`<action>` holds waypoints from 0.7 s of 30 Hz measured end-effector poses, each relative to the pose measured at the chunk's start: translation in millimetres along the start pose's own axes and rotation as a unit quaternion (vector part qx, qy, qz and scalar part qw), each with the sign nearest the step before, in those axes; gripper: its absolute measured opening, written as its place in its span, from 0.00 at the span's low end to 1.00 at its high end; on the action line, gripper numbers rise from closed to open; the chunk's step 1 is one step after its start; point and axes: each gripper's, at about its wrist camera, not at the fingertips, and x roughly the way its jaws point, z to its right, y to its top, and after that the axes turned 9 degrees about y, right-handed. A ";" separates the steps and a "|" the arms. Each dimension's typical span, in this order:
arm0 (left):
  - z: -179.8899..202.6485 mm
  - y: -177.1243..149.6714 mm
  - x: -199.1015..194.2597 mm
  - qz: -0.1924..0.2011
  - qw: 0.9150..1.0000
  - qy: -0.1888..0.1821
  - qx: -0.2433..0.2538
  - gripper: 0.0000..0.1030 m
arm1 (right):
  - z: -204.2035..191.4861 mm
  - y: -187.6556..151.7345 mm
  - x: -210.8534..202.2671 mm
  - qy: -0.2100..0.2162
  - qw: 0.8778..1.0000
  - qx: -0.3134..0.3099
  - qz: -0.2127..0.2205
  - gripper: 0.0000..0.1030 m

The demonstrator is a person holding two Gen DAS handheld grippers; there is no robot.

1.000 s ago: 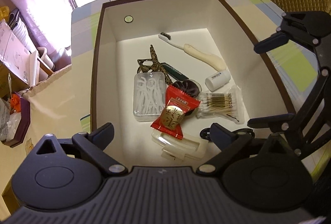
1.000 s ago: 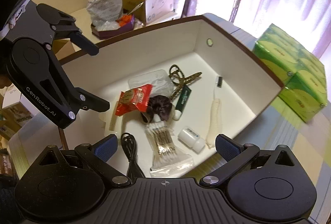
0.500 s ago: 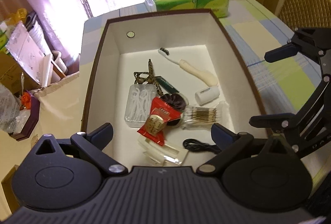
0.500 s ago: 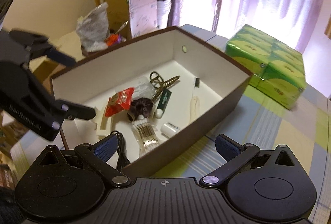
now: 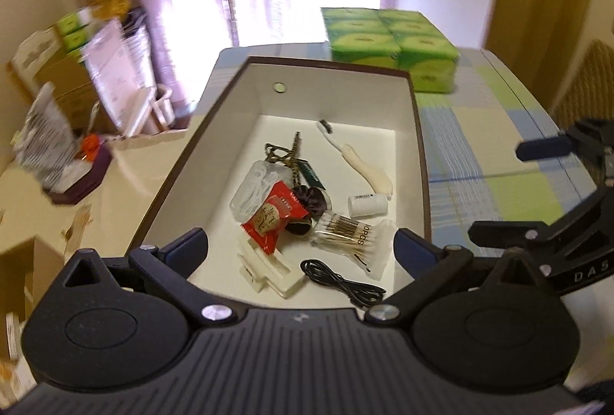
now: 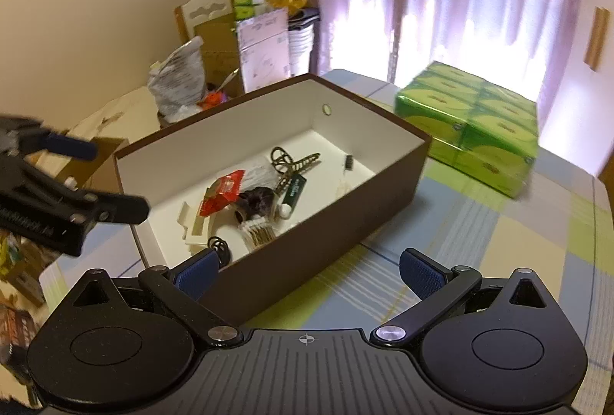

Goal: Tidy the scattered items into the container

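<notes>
A brown box with a white inside [image 5: 416, 131] [image 6: 345, 208] stands on the table and holds several small items: a red snack packet [image 5: 274, 217] [image 6: 222, 190], a cotton swab pack [image 5: 351, 236], a black cable [image 5: 343, 280], a toothbrush [image 5: 362, 167], a white bottle [image 5: 366, 204] and a clear case [image 5: 257, 188]. My left gripper [image 5: 301, 248] hovers open above the box's near end, holding nothing. My right gripper [image 6: 309, 271] is open and empty beside the box's near long wall, and appears at the right of the left wrist view [image 5: 537, 192].
A green pack of tissue boxes [image 5: 389, 46] [image 6: 479, 131] sits behind the box on the checked tablecloth [image 6: 479, 242]. Cardboard boxes, bags and papers [image 6: 230, 58] crowd the area left of the table. A quilted chair back [image 5: 587, 85] stands at the right.
Both grippers have pulled back and up from the box, so it looks smaller and more of the room shows. The items in the box have not moved.
</notes>
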 end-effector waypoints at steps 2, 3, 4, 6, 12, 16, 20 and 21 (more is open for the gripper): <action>3.9 -3.4 -11.4 0.002 1.000 0.008 -0.014 0.99 | 3.7 -0.3 -7.2 0.004 1.000 0.022 -0.003 1.00; 5.9 -5.0 -16.7 0.002 1.000 0.011 -0.020 0.99 | 6.1 -0.7 -11.3 0.012 0.999 0.033 -0.003 1.00; 8.3 -6.5 -22.4 0.002 0.999 0.015 -0.028 0.99 | 8.4 -1.1 -15.6 0.021 0.999 0.041 -0.001 1.00; 12.6 -8.6 -33.2 0.007 0.999 0.022 -0.043 0.99 | 11.6 -1.8 -23.8 0.032 0.999 0.043 0.004 1.00; 26.3 -16.7 -63.5 0.018 0.996 0.046 -0.073 0.99 | 12.7 -9.5 -42.8 0.035 0.999 0.004 0.021 1.00; 38.7 -25.6 -71.7 0.007 0.994 0.076 -0.080 0.99 | 16.6 -19.2 -52.6 0.042 0.999 -0.010 0.022 1.00; 47.5 -34.3 -74.6 -0.017 0.991 0.086 -0.104 0.99 | 20.9 -28.1 -61.7 0.048 0.998 -0.024 0.019 1.00; 49.8 -36.2 -75.3 -0.021 0.990 0.089 -0.109 0.99 | 22.2 -30.1 -63.9 0.049 0.998 -0.027 0.019 1.00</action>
